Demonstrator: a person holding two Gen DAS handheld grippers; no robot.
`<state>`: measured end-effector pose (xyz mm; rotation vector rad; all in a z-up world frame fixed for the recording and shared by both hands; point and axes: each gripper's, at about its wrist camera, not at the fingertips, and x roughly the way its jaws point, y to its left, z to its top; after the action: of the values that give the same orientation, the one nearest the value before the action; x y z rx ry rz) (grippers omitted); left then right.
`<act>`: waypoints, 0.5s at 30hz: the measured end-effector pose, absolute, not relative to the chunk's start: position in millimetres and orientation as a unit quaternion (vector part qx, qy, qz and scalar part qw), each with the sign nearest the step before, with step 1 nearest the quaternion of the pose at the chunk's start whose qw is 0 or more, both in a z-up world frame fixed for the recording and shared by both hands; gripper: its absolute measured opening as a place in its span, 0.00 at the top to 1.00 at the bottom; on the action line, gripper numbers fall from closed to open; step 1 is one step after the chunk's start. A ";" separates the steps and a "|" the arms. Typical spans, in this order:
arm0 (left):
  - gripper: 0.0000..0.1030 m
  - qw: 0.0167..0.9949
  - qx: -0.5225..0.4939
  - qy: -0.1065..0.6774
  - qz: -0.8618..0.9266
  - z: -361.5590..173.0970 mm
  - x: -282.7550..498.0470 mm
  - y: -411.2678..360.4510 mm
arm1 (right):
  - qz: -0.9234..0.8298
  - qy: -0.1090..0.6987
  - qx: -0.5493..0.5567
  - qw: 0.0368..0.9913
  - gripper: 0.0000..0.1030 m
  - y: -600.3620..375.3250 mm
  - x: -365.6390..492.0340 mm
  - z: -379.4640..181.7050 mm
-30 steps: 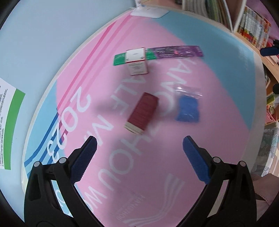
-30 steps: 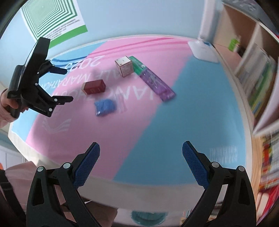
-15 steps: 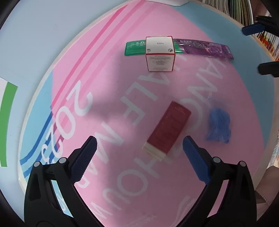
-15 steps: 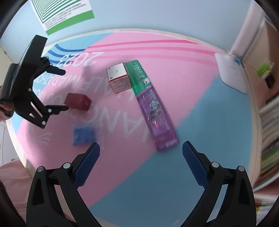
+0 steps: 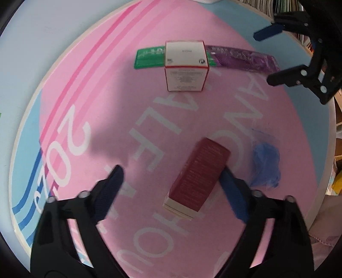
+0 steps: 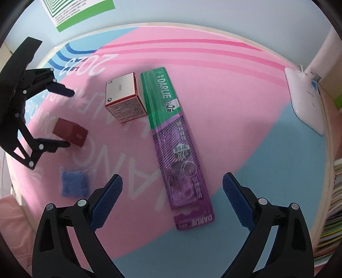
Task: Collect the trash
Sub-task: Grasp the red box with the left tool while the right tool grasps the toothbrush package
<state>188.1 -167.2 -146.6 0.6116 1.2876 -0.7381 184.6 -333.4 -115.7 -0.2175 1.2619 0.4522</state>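
Observation:
On the pink and blue cloth lies a dark red box (image 5: 198,177) (image 6: 70,131). My left gripper (image 5: 171,171) (image 6: 70,118) points down over it and its jaws are closing. The box sits between the pads: the right one is against its side, the left one still apart. A white box with red edges (image 5: 185,64) (image 6: 124,96) stands beside a long green and purple toothbrush pack (image 5: 241,57) (image 6: 175,139). My right gripper (image 6: 171,178) (image 5: 263,58) hangs open above the pack's purple end, holding nothing. A small clear bag of blue material (image 5: 266,166) (image 6: 73,184) lies near the red box.
A white flat device (image 6: 305,100) rests at the table's far right corner. Books (image 6: 333,203) fill shelves past the right edge. A green and white poster (image 6: 81,10) hangs on the blue wall behind. The table's rounded edge (image 6: 329,149) runs close on the right.
My left gripper came down over the red box and its jaws narrowed around it. My right gripper swung in and lowered over the toothbrush pack, staying open.

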 end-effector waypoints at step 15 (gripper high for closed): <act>0.74 0.688 0.292 0.558 -0.360 -150.5 184.8 -180.6 | 0.192 0.596 -0.116 0.771 0.56 -333.1 203.4 -128.7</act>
<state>184.8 -180.6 -150.5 0.6536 1.2497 -0.8046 203.4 -333.1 -128.7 -0.2509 1.2924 0.4161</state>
